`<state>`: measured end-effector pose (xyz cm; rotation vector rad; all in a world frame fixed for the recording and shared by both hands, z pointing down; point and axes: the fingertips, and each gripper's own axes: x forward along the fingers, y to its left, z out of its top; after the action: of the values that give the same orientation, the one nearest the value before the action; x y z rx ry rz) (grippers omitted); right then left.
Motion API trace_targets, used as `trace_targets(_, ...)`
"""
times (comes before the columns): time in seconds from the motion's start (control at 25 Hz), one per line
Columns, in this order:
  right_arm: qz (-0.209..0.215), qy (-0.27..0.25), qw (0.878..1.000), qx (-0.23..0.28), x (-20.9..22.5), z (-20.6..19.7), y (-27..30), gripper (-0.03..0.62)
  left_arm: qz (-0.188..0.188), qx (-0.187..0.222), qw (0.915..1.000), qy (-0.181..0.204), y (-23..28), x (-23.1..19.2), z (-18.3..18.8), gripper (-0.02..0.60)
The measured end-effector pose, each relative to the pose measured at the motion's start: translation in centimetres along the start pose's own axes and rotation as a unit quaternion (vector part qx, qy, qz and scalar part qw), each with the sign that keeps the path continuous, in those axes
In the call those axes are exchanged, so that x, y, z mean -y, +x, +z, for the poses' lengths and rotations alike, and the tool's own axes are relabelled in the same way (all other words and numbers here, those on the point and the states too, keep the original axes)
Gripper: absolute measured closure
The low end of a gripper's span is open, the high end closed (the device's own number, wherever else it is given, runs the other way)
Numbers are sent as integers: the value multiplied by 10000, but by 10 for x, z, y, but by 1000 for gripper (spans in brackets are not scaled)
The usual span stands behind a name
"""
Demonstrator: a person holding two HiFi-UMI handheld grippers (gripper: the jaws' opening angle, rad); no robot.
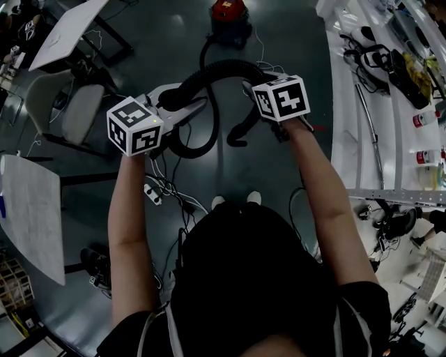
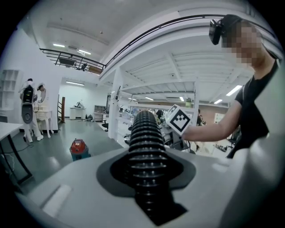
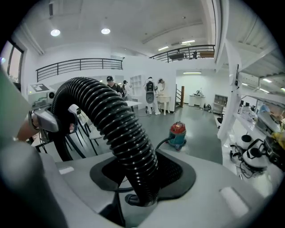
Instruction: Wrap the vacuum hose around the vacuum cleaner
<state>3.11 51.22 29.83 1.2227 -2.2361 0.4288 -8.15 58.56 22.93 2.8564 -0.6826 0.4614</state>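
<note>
- The left gripper point(image 1: 167, 108) is raised at the left of the head view. Its jaws are clamped on the vacuum hose point(image 1: 223, 68).
- In the left gripper view, the black ribbed hose fills the gap between the jaws and runs away from the camera toward the marker cube point(image 2: 180, 119) of the other gripper.
- The right gripper point(image 1: 259, 89) is raised at the right, level with the left one. Its jaws are likewise closed on the hose.
- In the right gripper view, the hose rises out of the jaws and bends over to the left in a high arch.
- Between the two grippers the hose forms an arch on the far side of the hands, clear of the floor point(image 1: 279, 160).
- A short curled end of the hose hangs below the right gripper. A further length hangs in a loop beneath the left gripper.
- The vacuum cleaner point(image 1: 230, 15), red on top, stands on the floor well beyond the grippers, at the far centre of the head view. A dark length of hose leads from it toward the person.
- A white tabletop point(image 1: 31, 216) lies at the near left. A long bench point(image 1: 348, 139) carrying equipment runs along the right.
</note>
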Motion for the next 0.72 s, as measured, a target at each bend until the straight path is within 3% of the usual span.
trace_targets(0.44,228,1007,9946,-59,2,-4,6,407,436,784,9954,-327,-12,-14,8,331)
trace_targets(0.72,376,1754,9836,164,9,-2,6,405,864,979,9903,-473,-33,-24,-9,288)
